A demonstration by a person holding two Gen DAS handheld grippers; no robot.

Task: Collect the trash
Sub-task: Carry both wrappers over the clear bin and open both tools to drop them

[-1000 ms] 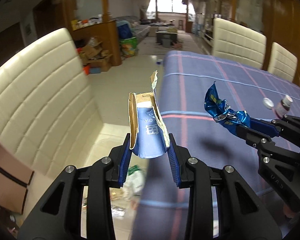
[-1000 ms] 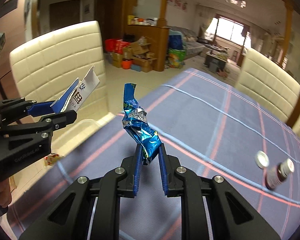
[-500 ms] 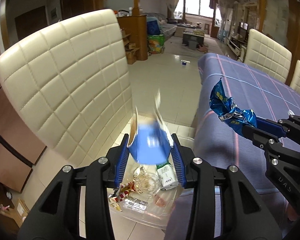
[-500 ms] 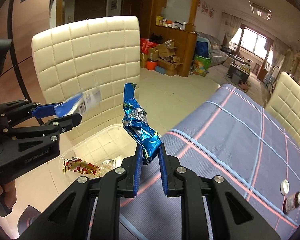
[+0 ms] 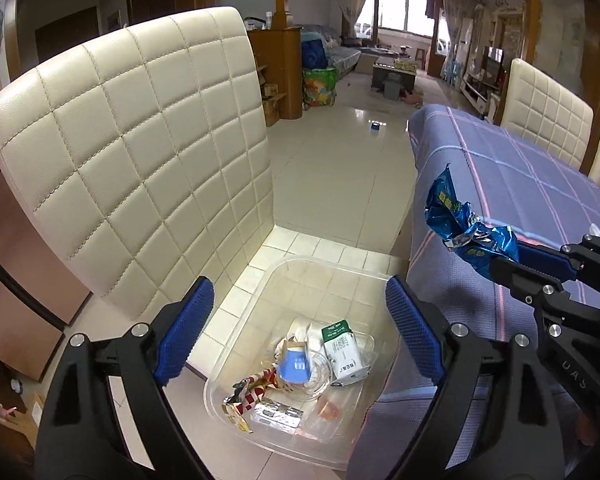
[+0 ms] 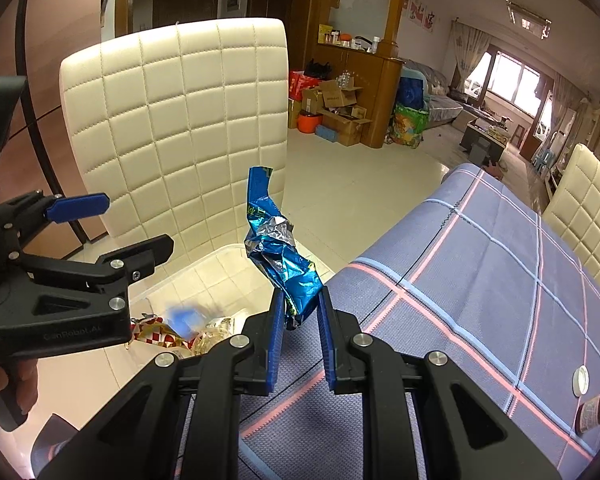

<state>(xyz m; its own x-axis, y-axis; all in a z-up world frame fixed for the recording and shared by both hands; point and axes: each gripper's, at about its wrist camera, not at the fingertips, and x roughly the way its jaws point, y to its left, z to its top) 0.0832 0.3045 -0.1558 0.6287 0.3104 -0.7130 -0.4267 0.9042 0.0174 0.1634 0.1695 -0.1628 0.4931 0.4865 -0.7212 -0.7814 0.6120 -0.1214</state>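
The left gripper [image 5: 300, 324] is opening with nothing between its jaws, its blue carton [image 5: 296, 366] lying below in the bin [image 5: 260, 300], while the right gripper [image 6: 299, 322] is clamping the foil wrapper [image 6: 278, 252], not yet dropped, beside that bin.

Left gripper [image 5: 296, 332] angled downward, its jaws opening wide with nothing between them. Right gripper [image 6: 298, 312] angled downward beside it, jaws clamped tight. A hand [image 6: 4, 380] grips the left gripper's handle.
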